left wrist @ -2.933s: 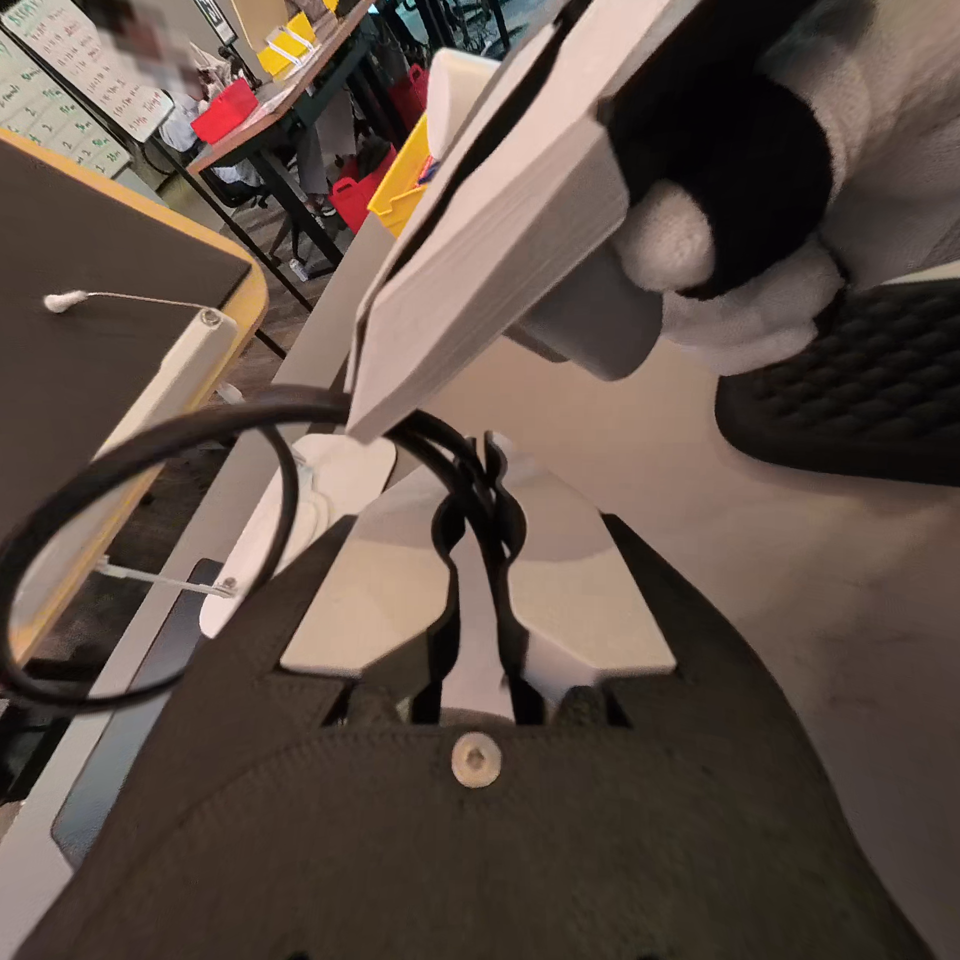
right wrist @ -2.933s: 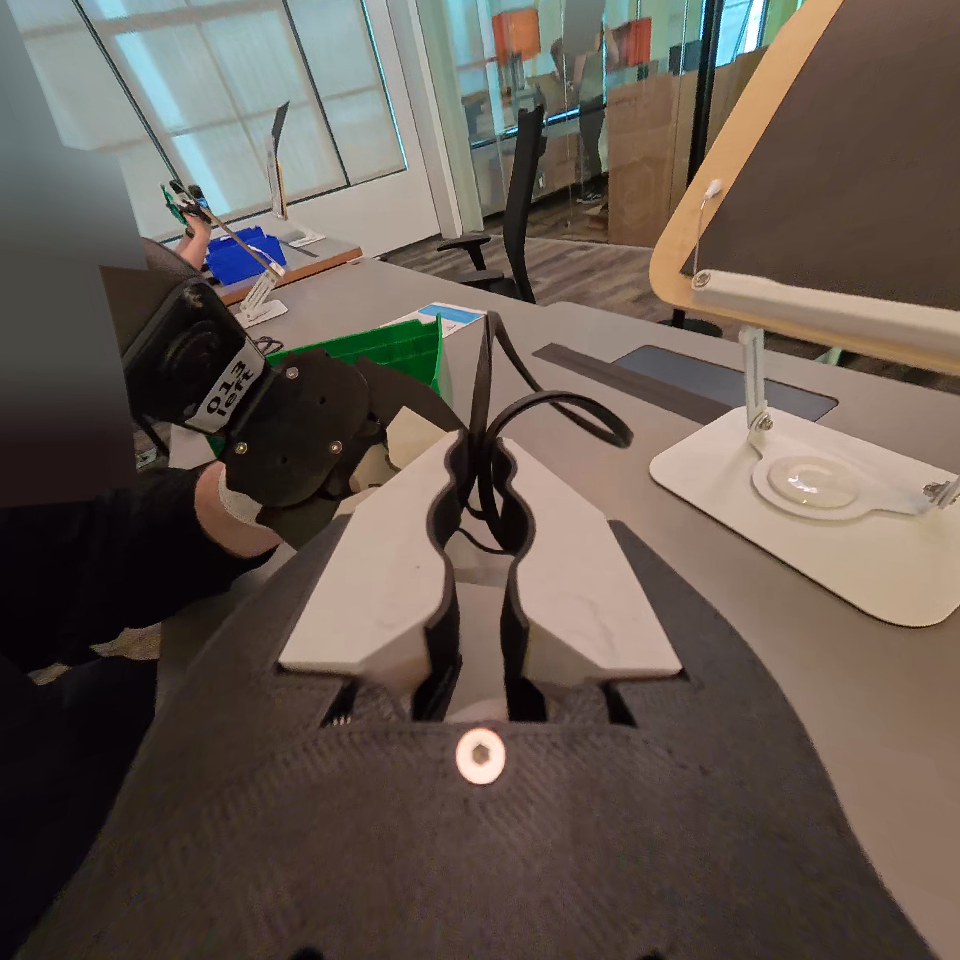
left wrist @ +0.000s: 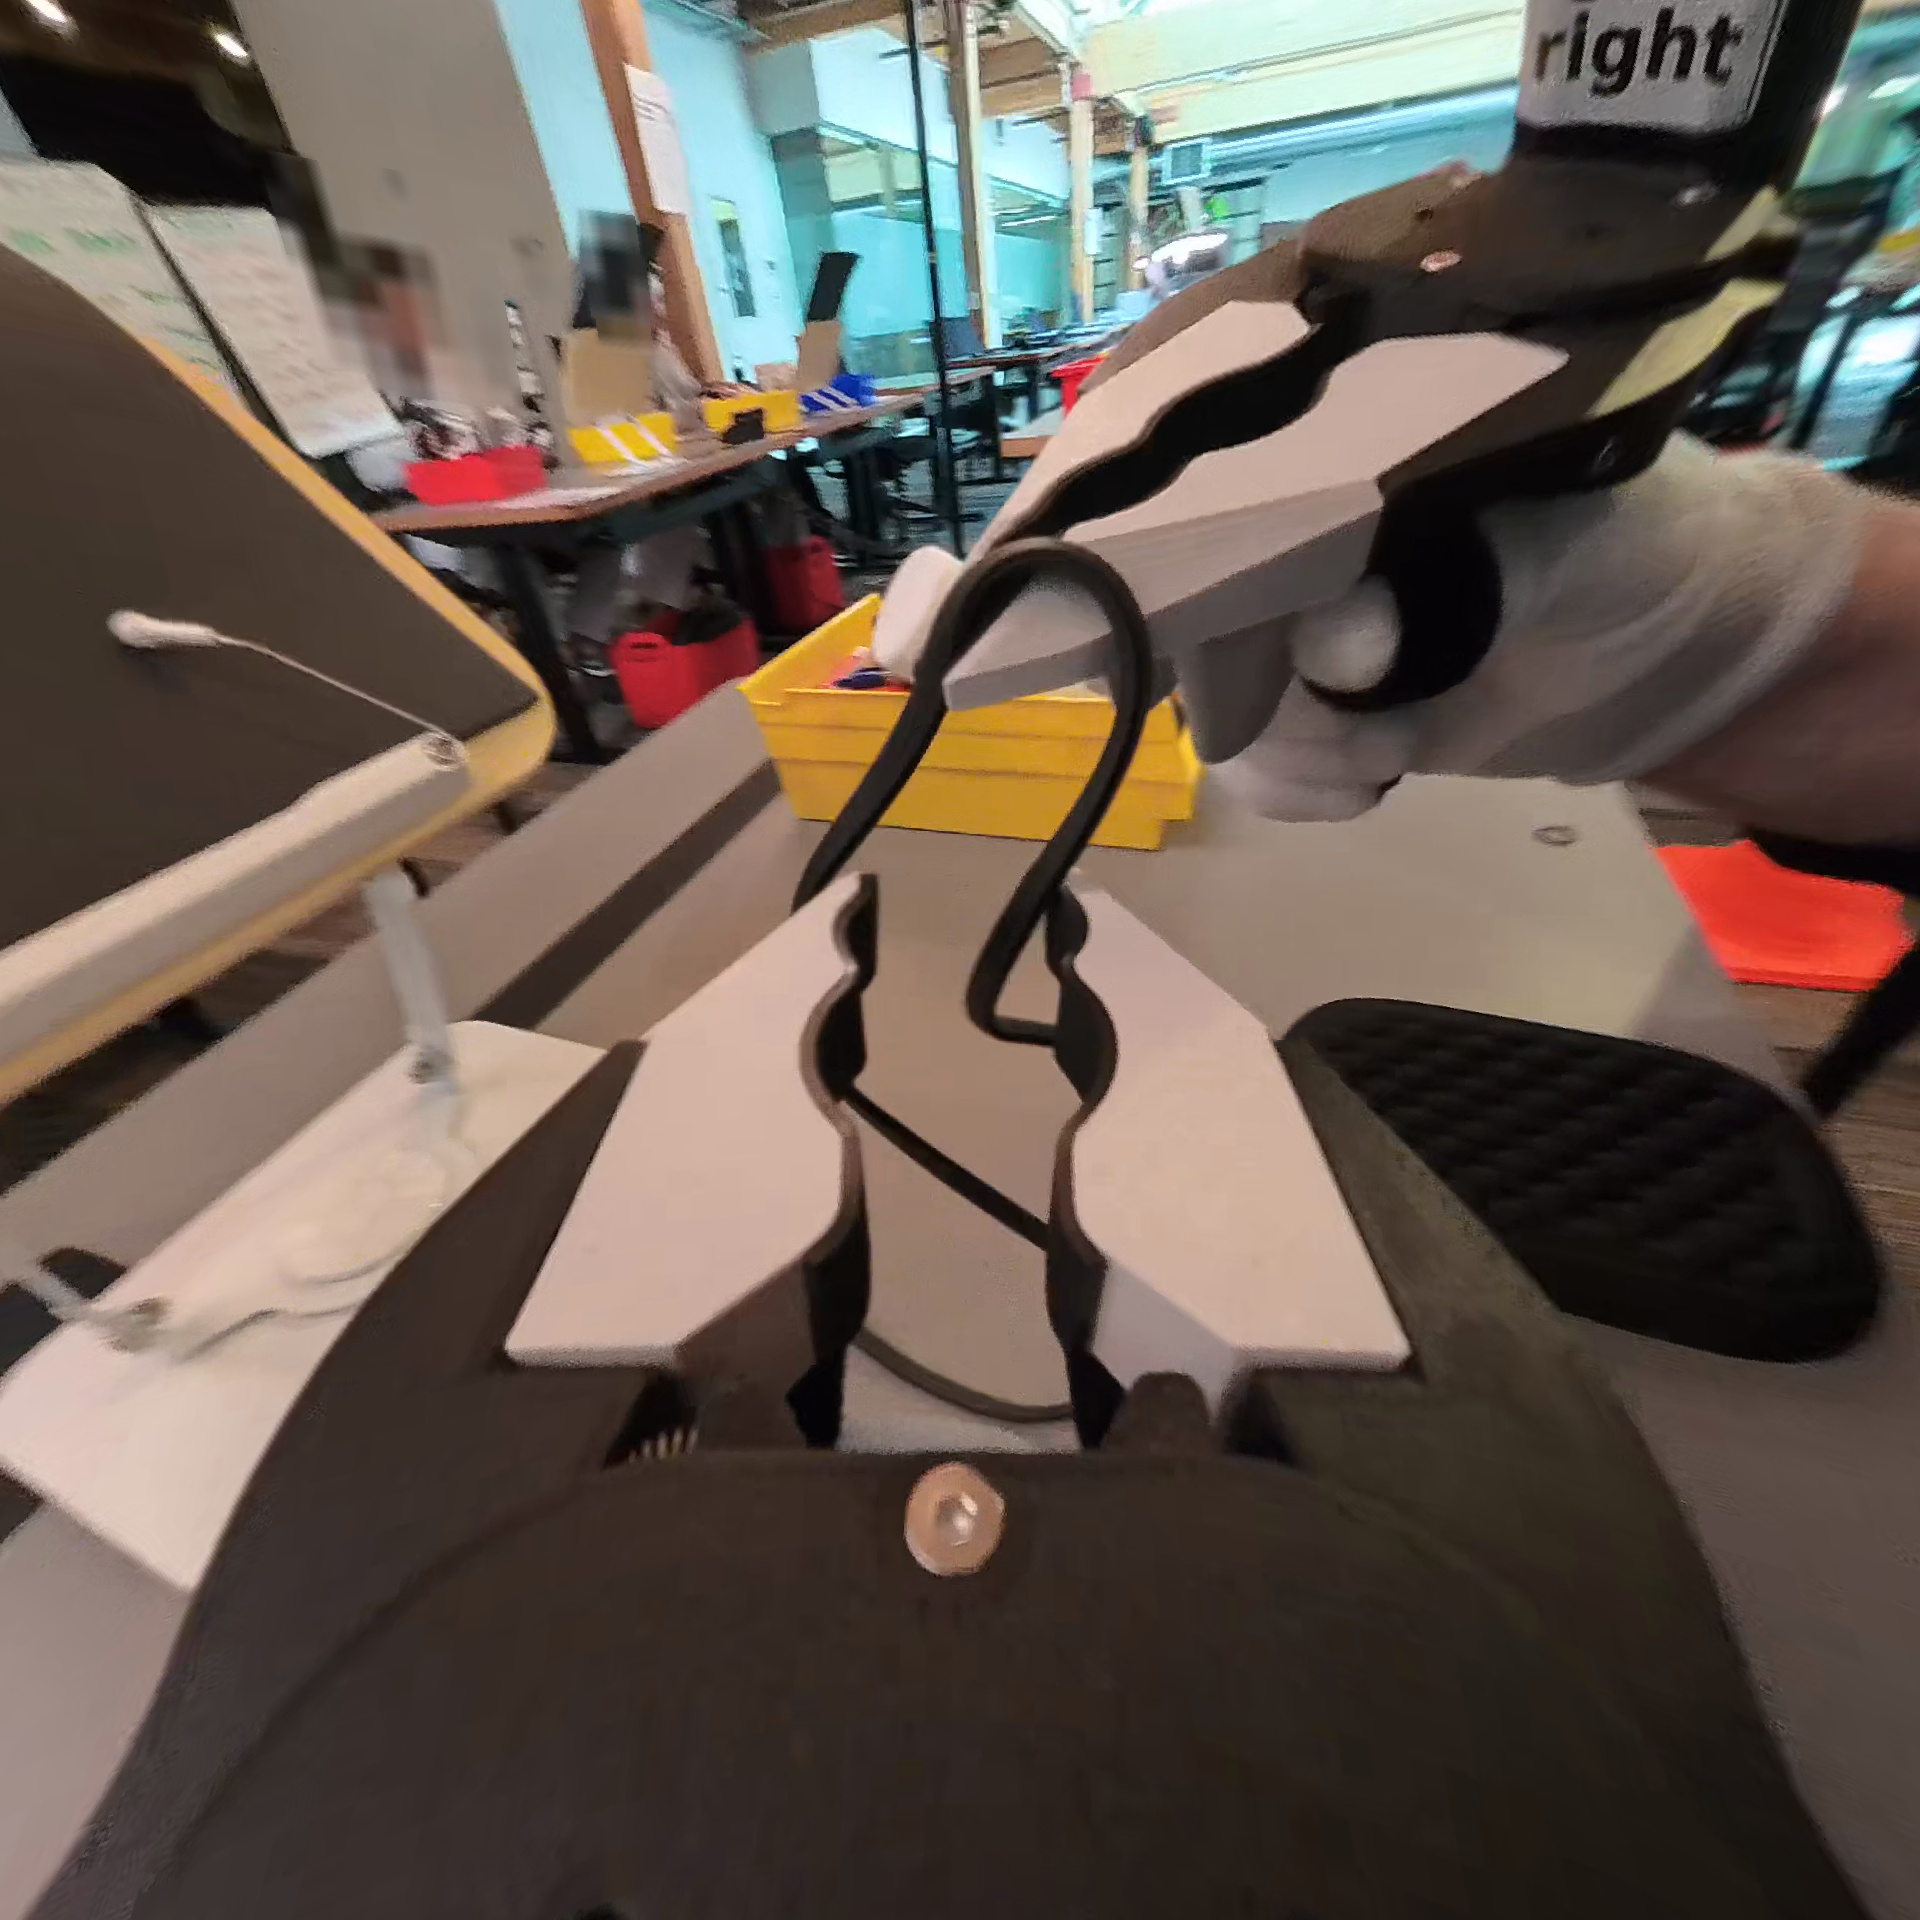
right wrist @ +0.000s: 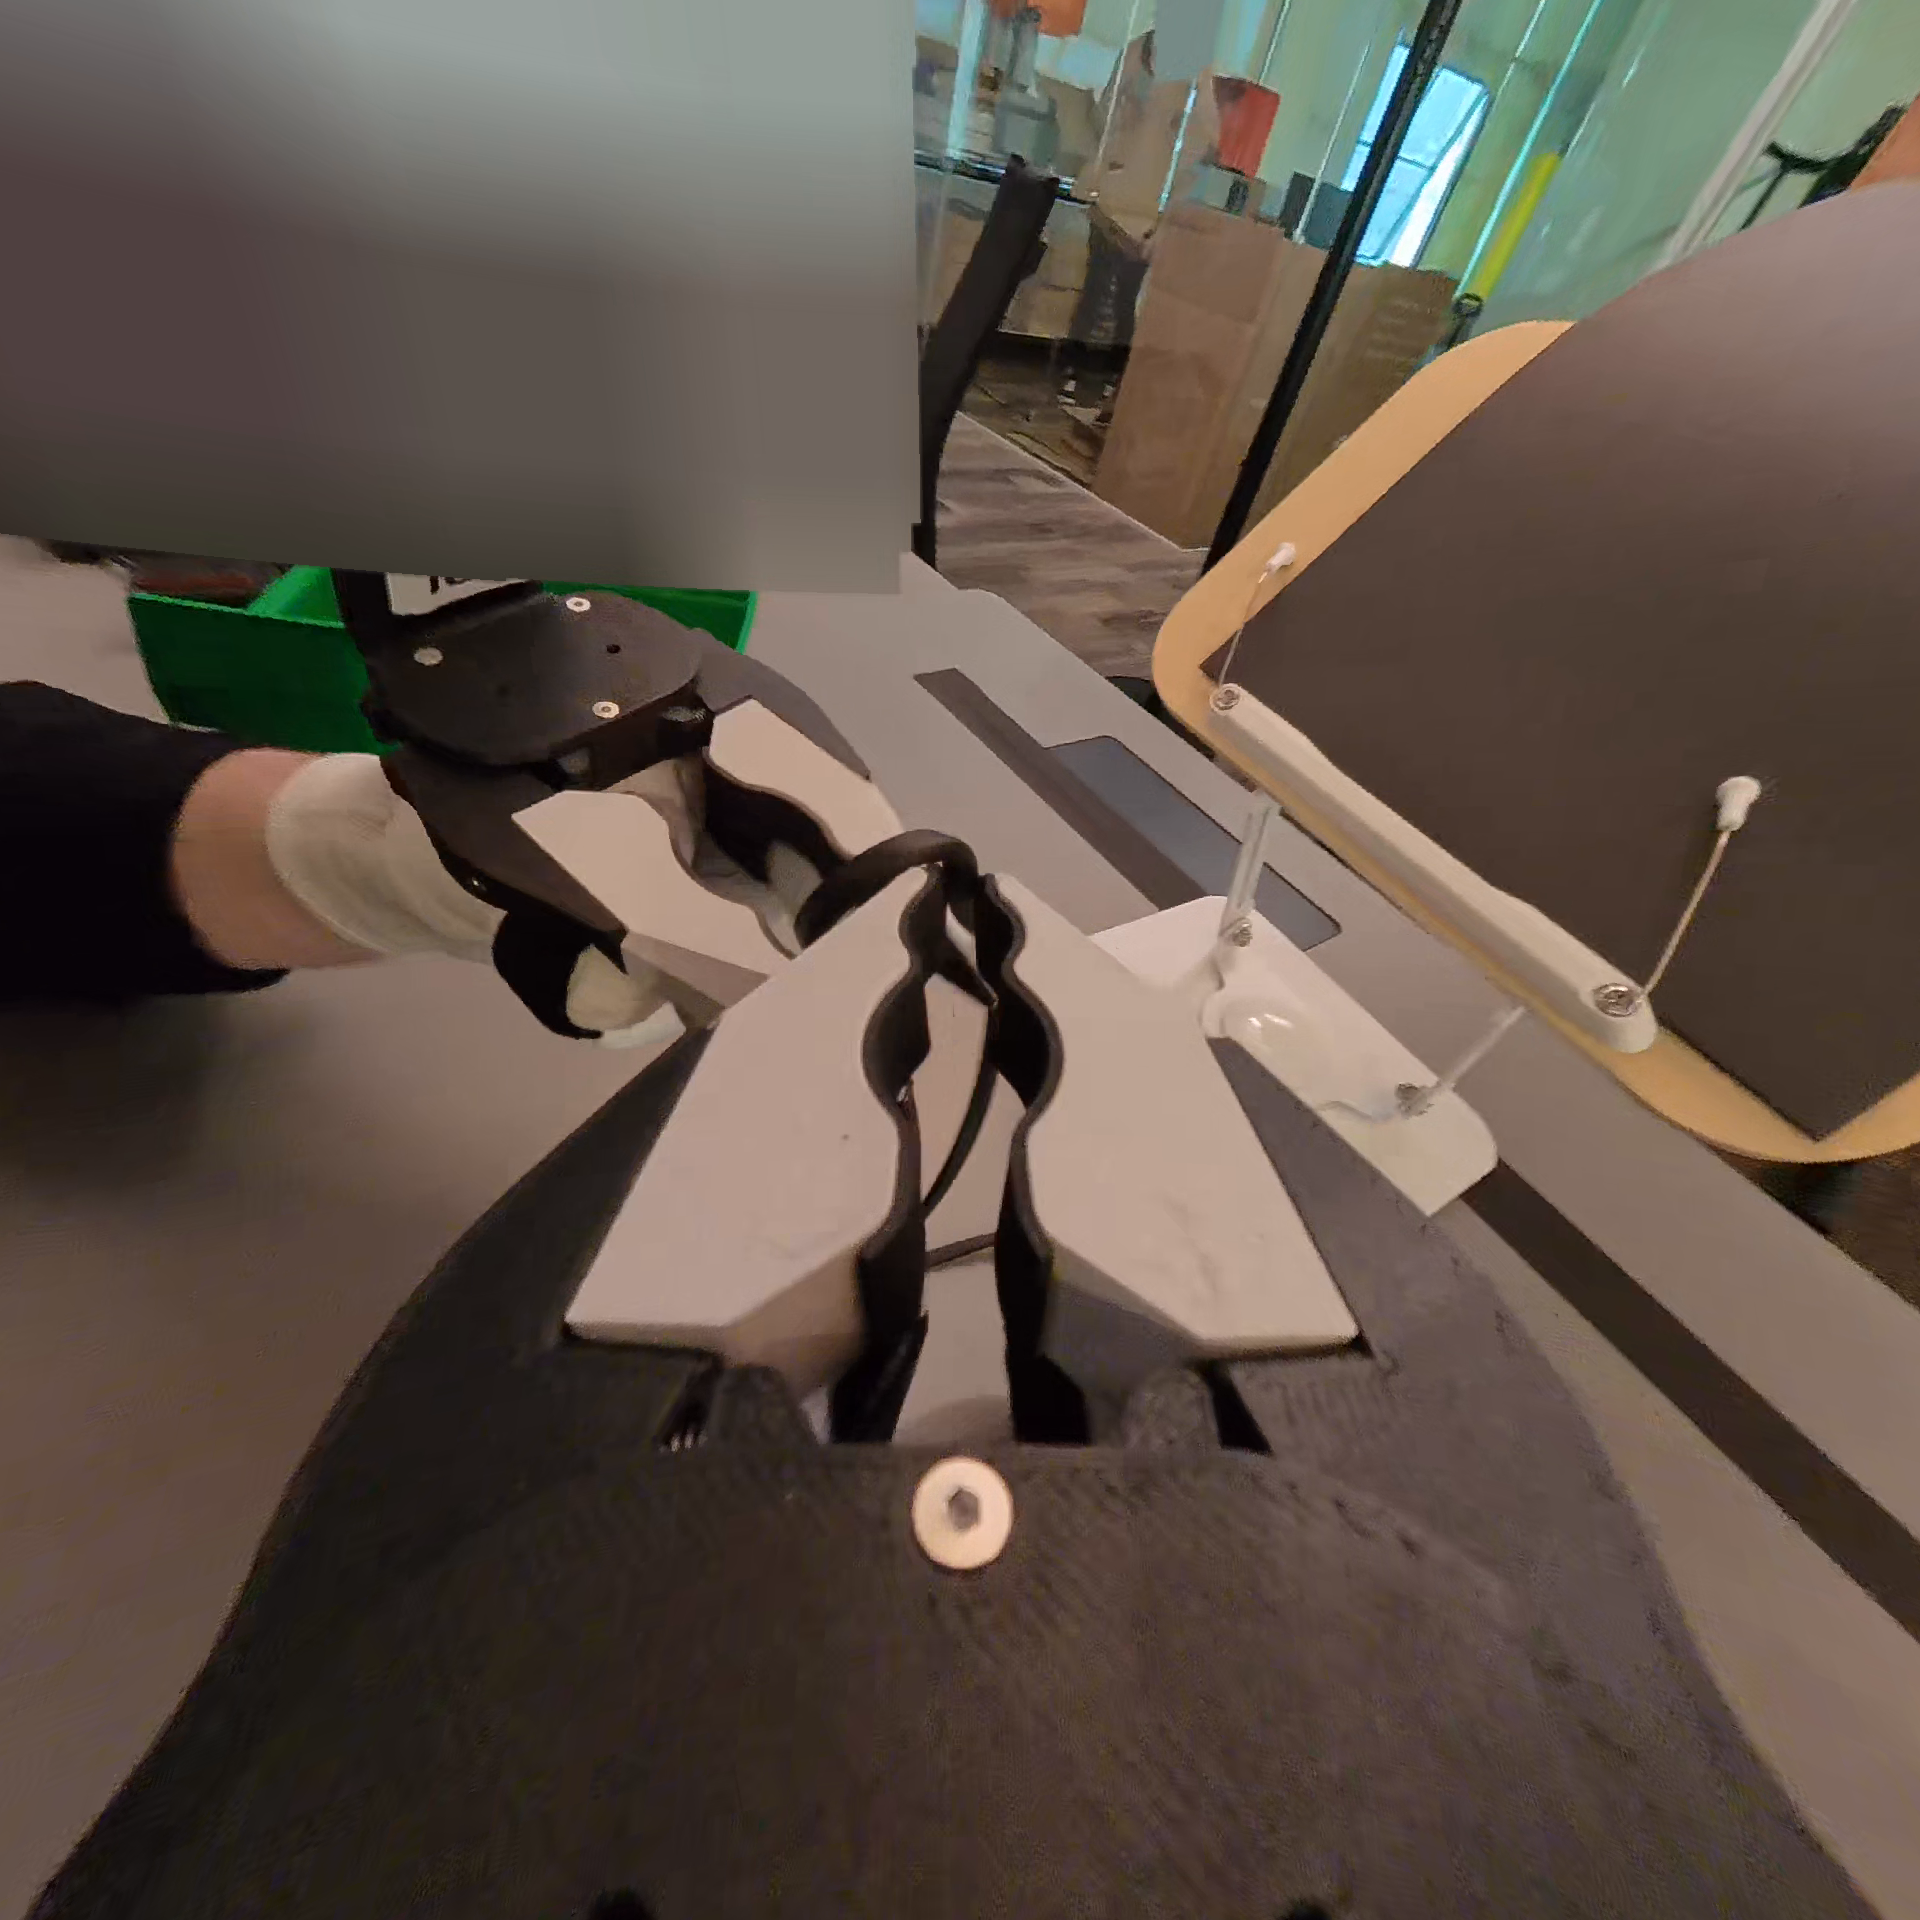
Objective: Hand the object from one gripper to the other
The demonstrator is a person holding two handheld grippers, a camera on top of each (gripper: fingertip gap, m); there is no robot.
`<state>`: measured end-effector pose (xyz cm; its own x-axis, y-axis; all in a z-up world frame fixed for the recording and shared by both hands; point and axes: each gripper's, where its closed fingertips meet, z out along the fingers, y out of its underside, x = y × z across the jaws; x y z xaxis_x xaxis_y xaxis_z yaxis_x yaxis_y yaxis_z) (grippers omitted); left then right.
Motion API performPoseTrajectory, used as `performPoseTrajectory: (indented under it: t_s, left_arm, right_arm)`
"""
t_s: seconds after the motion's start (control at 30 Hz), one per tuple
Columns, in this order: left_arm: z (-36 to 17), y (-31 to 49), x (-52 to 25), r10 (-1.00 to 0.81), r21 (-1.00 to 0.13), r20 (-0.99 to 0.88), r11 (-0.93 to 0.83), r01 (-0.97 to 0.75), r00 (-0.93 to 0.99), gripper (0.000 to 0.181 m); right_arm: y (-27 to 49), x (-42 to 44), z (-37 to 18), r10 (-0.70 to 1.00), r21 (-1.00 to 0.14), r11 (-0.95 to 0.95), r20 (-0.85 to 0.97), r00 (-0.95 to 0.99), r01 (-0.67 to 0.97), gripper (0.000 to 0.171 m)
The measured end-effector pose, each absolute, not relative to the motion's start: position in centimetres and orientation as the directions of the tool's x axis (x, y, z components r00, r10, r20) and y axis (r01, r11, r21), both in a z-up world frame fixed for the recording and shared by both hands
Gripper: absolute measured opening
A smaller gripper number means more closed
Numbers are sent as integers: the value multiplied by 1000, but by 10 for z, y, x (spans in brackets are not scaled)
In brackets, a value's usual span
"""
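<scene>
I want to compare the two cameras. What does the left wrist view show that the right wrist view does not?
Only the left wrist view: a yellow bin, an orange sheet, and the left gripper standing open. Only the right wrist view: a green bin, and the right gripper shut on the black band. Both views: the band, both grippers and the grey table.

Smooth grey tabletop (left wrist: 1434, 914), matte, with a dark inset strip (right wrist: 1039, 758) running along it. Directly on it: flat white plastic base plate (left wrist: 156, 1423) of a tilted board stand; yellow plastic bin (left wrist: 977, 769) at the far edge; green plastic bin (right wrist: 239, 665); flat orange sheet (left wrist: 1777, 914) at the right edge; black textured oval pad (left wrist: 1590, 1164), near side.
</scene>
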<state>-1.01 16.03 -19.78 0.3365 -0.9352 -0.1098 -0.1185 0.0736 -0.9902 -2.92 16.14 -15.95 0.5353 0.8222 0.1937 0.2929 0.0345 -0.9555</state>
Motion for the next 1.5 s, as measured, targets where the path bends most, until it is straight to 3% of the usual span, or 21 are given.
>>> performPoseTrajectory:
  t_s: [0.2,0.33,0.57,0.87,1.03,1.2,1.5]
  left_arm:
    - [-202,169,-10,-886,-973,-204,138,-184,416,59]
    - [-198,175,-15,-835,-952,-292,210,-220,467,67]
    - [-213,181,-13,-816,-935,-320,189,-300,482,61]
    - [-222,182,-9,-795,-906,-384,225,-359,469,70]
    - [-226,183,-10,-812,-908,-366,204,-367,454,67]
    - [-235,176,-3,-841,-906,-352,195,-377,411,61]
    - [-237,168,2,-879,-923,-305,177,-343,366,15]
  right_arm:
    - [154,-30,-160,861,-952,9,163,482,306,3]
    - [153,-29,-161,863,-944,5,171,475,330,3]
    - [171,-14,-167,788,-920,-44,207,579,388,3]
    - [164,-20,-186,827,-886,-123,157,539,446,3]
    - [175,-10,-191,781,-881,-164,159,604,444,1]
    - [158,-27,-192,848,-892,-137,119,516,430,1]
    - [156,-26,-184,856,-913,-128,96,509,388,2]
